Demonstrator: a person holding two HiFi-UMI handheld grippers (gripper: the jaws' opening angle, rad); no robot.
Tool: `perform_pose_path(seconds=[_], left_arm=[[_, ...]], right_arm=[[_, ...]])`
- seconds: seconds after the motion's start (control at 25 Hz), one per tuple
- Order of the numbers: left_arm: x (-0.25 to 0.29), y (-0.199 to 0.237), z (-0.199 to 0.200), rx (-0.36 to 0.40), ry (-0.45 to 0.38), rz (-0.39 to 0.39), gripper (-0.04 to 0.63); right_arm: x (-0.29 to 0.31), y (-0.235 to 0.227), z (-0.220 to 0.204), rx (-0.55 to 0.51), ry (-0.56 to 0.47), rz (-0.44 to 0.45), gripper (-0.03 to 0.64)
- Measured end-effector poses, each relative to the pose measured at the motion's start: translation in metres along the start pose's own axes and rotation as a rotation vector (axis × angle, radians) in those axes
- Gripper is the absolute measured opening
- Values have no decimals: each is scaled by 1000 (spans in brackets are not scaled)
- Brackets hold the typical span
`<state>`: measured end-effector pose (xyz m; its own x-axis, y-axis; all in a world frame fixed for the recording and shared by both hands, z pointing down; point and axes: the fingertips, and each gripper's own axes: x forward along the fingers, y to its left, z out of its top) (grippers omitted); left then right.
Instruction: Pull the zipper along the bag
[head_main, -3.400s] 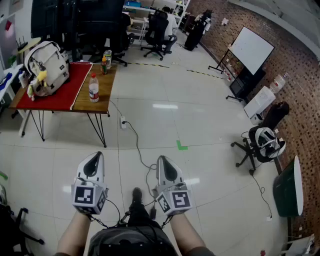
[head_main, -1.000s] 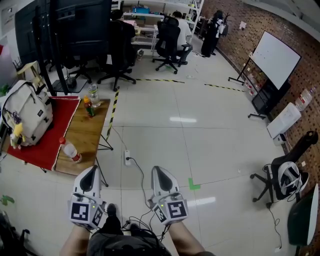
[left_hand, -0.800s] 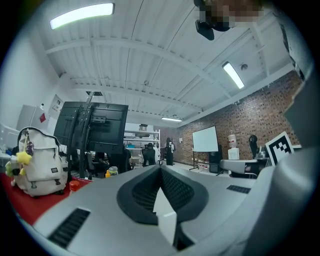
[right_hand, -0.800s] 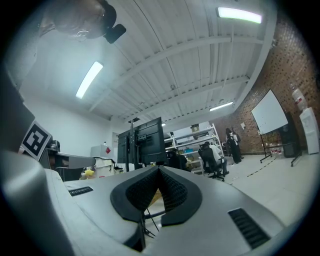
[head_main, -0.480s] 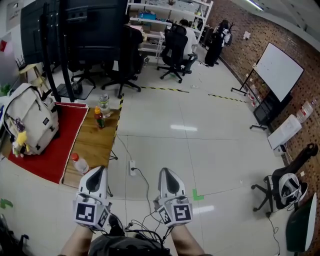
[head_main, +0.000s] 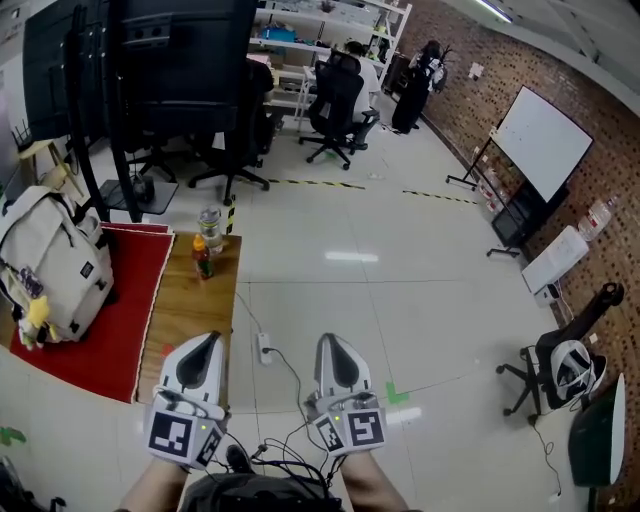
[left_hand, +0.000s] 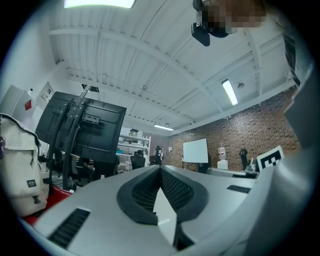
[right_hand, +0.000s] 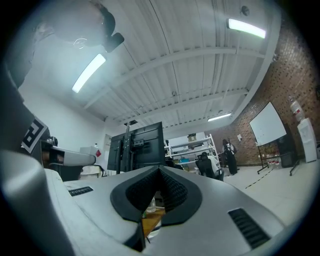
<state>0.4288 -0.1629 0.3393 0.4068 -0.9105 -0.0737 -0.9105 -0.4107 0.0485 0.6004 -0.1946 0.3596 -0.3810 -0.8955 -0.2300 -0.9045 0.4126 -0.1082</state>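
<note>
The bag is a beige backpack (head_main: 45, 265) standing on a red cloth (head_main: 110, 315) on a wooden table (head_main: 195, 305), left of centre in the head view; its zipper is too small to make out. The bag also shows at the left edge of the left gripper view (left_hand: 17, 167). My left gripper (head_main: 205, 346) is held low over the table's near corner, well short of the bag, jaws shut and empty (left_hand: 160, 170). My right gripper (head_main: 331, 345) hovers over the floor beside it, also shut with nothing in it (right_hand: 159, 170).
Two bottles (head_main: 206, 238) stand at the table's far end. A black screen stand (head_main: 150, 60) and office chairs (head_main: 335, 95) lie beyond. A power strip with cable (head_main: 263, 348) is on the floor. A whiteboard (head_main: 540, 140) and another chair (head_main: 560, 370) are at the right.
The table and the bag have come closer and now sit just ahead of my left gripper. Both grippers keep the same pose, shut, side by side.
</note>
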Motion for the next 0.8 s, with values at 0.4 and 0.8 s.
perform_pose_path(seconds=[0.4,0.8], left_arm=[[20,32,-9,-13,-3,-54,26],[45,15,3,22,15,22,26]], right_arm=[[35,25,-3,-18,-19,-8,8],[45,-18,-3,68,-7,40,8]])
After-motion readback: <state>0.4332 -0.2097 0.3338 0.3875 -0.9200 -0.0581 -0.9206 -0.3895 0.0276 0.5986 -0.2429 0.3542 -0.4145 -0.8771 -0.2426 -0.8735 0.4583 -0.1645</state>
